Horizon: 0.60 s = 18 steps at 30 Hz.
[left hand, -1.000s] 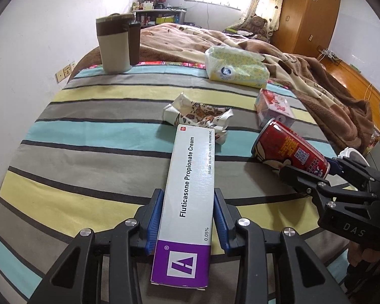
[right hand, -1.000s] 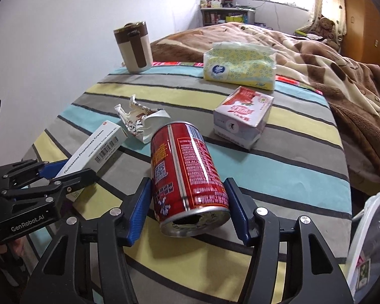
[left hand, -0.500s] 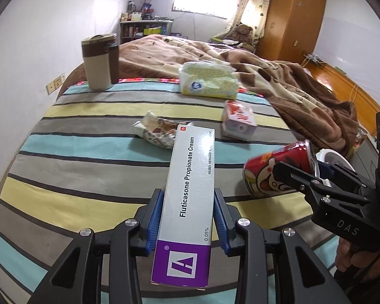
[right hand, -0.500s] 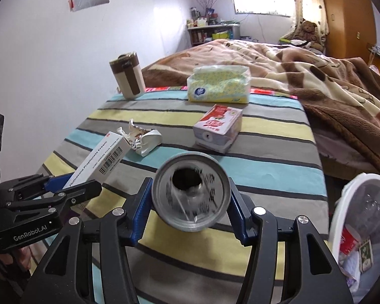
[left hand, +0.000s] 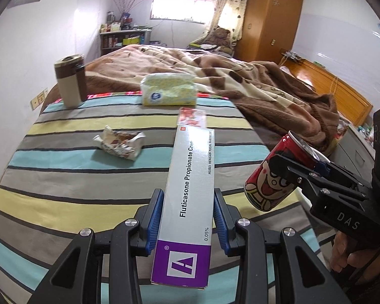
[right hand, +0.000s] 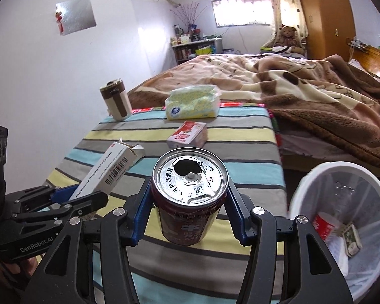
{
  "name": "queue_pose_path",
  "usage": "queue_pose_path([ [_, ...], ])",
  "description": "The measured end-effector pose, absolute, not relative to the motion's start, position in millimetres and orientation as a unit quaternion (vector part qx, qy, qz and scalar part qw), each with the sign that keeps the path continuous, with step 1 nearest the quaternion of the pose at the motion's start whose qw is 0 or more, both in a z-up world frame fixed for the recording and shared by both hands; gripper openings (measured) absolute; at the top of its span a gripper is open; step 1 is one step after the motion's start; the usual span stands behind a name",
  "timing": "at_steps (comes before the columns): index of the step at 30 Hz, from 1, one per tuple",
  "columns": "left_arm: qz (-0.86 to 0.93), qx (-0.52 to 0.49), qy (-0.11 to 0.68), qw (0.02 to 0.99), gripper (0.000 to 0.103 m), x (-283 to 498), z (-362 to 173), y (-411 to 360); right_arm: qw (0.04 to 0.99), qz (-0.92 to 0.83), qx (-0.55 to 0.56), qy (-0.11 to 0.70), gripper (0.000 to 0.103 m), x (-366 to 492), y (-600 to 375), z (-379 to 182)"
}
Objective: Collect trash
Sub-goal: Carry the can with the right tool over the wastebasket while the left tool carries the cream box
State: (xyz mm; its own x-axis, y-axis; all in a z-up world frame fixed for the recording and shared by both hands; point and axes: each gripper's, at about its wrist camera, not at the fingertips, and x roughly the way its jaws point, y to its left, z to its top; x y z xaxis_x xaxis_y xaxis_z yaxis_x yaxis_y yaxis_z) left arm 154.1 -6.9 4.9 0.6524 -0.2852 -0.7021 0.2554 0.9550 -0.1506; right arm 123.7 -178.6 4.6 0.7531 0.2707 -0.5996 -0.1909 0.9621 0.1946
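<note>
My left gripper (left hand: 188,215) is shut on a long white and purple cream box (left hand: 190,192), held above the striped table (left hand: 63,177). The box also shows in the right wrist view (right hand: 106,172). My right gripper (right hand: 188,212) is shut on a red drink can (right hand: 190,197), its opened top facing the camera, above the table's right side; the can also shows in the left wrist view (left hand: 276,174). A white mesh trash bin (right hand: 342,217) with some litter in it stands to the right of the table. A crumpled wrapper (left hand: 120,144) and a small red and white carton (right hand: 187,134) lie on the table.
A brown and cream mug (left hand: 71,83) and a yellow tissue pack (left hand: 168,92) stand at the table's far edge. A bed with a brown blanket (right hand: 304,93) lies behind and to the right. A white wall (right hand: 50,76) is on the left.
Both grippers have lifted and pulled back from the table with their objects. The can has turned from lying flat to top facing the right camera, and the bin has come into view.
</note>
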Motion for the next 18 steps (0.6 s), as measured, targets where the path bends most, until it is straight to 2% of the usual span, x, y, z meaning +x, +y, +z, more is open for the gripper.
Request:
queue_pose_path([
  [18,-0.226,0.009,0.372,0.9,0.038,134.9,26.0,-109.7,0.947,0.032,0.084,0.307,0.055,90.2,-264.7,18.3],
])
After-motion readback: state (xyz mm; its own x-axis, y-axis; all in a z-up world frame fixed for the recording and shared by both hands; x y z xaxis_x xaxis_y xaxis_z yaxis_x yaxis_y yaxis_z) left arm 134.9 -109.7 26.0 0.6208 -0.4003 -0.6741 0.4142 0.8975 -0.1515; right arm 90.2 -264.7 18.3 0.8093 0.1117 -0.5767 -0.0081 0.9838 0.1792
